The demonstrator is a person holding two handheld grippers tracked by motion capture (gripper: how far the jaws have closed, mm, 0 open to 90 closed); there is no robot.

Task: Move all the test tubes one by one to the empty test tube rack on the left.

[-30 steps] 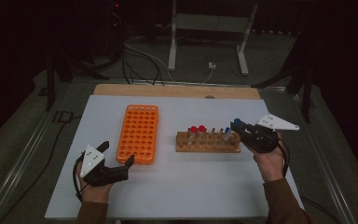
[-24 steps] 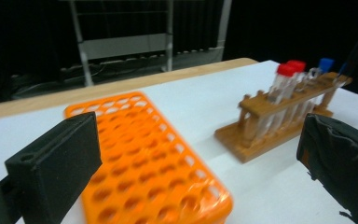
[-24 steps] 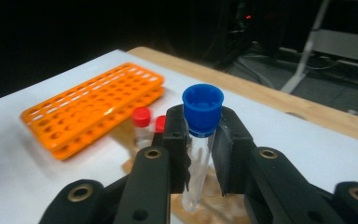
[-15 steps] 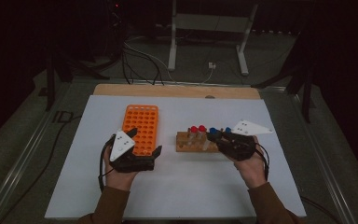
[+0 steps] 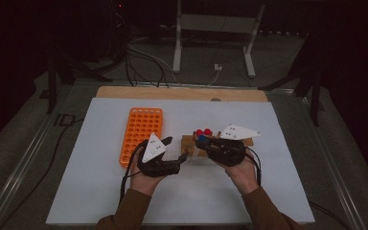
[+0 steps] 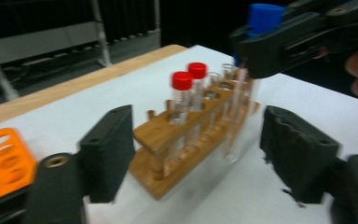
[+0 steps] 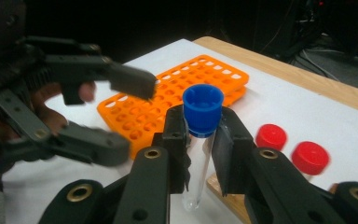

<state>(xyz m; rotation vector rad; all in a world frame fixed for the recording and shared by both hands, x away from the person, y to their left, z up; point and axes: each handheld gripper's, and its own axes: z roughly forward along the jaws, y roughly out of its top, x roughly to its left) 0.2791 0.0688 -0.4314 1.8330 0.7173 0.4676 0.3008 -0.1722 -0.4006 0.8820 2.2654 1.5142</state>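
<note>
Bench (image 5: 100,191) covered by white sheet, wooden strip along far edge. Orange tube rack (image 5: 141,132) left of centre, empty holes. Wooden rack (image 5: 188,143) right of it, two red caps (image 5: 203,132) standing up. Left gripper (image 5: 175,155) just beside orange rack's near end, jaws apart, pointing at wooden rack. Right gripper (image 5: 201,142) over wooden rack, blue-capped tube (image 5: 201,138) at its tip. Both hands enter from bottom edge.

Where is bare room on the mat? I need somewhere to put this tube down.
Bare white mat lies right of the wooden rack, and left of the orange rack. It is crowded between the racks, where left gripper meets right gripper holding the blue-capped tube.
</note>
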